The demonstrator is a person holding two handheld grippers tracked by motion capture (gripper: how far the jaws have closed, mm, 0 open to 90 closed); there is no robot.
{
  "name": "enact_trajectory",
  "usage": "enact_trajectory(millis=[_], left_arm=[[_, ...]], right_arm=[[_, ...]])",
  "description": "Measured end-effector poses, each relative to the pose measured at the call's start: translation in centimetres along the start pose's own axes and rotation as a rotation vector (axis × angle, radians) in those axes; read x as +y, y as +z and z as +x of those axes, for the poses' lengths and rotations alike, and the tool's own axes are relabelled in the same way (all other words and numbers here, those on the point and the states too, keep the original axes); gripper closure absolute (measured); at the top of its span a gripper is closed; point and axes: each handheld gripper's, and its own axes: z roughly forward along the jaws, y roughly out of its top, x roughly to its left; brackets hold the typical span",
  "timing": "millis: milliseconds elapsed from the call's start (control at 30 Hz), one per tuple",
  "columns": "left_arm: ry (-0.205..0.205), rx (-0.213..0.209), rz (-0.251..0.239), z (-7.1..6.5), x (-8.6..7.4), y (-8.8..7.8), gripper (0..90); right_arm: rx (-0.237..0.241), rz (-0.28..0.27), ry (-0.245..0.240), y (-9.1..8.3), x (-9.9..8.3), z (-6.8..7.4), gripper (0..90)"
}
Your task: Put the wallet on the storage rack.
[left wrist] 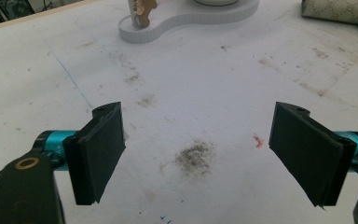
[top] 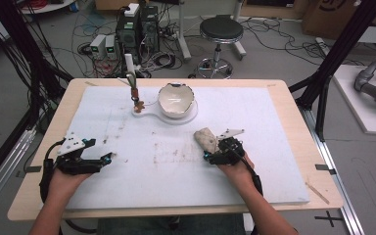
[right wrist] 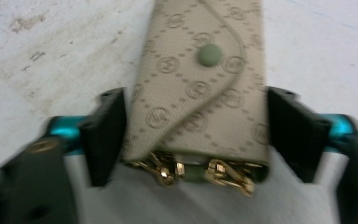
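White table (top: 274, 147), stained, bearing a beige monogrammed pouch (right wrist: 200, 88) with a green snap on its flap and gold chain at its near end. The pouch lies between the jaws of the right claw (right wrist: 196, 135), which grasps its two sides. Left claw (left wrist: 196, 154): released, well apart.

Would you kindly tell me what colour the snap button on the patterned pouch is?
Pale green, on the pouch's beige monogrammed flap; the right gripper view shows it best.
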Motion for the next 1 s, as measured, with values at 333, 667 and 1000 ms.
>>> enact_trajectory(millis=[333,667,1000], left_arm=[[-0.002,-0.002,-0.008,0.0,0.1,0.1,18.2],[0.006,-0.016,-0.012,-0.1,0.4,0.4,18.2],[0.009,-0.021,-0.014,-0.2,0.5,0.7,18.2]], right_arm=[[0.020,-0.043,-0.012,-1.2,0.3,-0.8,37.0],[0.027,-0.130,-0.075,-3.9,2.7,-2.3,37.0],[0.009,-0.154,-0.145,-5.0,7.7,-3.1,37.0]])
